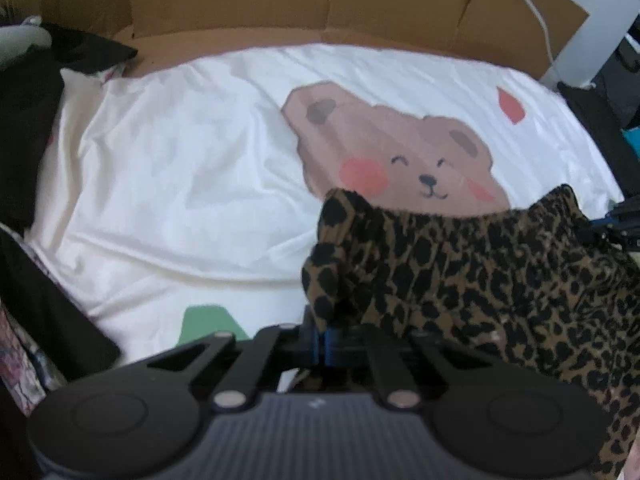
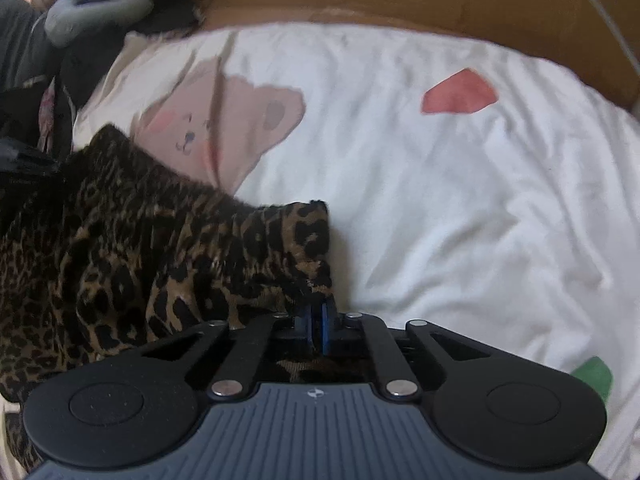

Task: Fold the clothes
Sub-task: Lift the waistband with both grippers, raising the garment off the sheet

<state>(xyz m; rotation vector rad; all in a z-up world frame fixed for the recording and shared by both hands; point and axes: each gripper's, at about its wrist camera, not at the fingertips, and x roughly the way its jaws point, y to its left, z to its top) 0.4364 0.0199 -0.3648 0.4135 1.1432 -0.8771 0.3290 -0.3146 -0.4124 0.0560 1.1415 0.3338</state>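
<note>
A leopard-print garment (image 1: 500, 276) with an elastic waistband hangs stretched between both grippers above the bed. My left gripper (image 1: 323, 338) is shut on the waistband's left corner, which bunches up above the blue pads. In the right wrist view the same leopard-print garment (image 2: 132, 256) spreads to the left, and my right gripper (image 2: 318, 326) is shut on its right corner. The cloth hides the fingertips of both grippers. The other gripper (image 1: 616, 224) shows dimly at the far right edge of the left wrist view.
A white bedsheet (image 1: 192, 168) printed with a brown bear (image 1: 400, 152) and red and green patches covers the bed. Brown cardboard (image 1: 300, 0) stands along the far edge. Dark clothes (image 1: 28, 128) and a grey item (image 2: 96, 4) are piled at the left.
</note>
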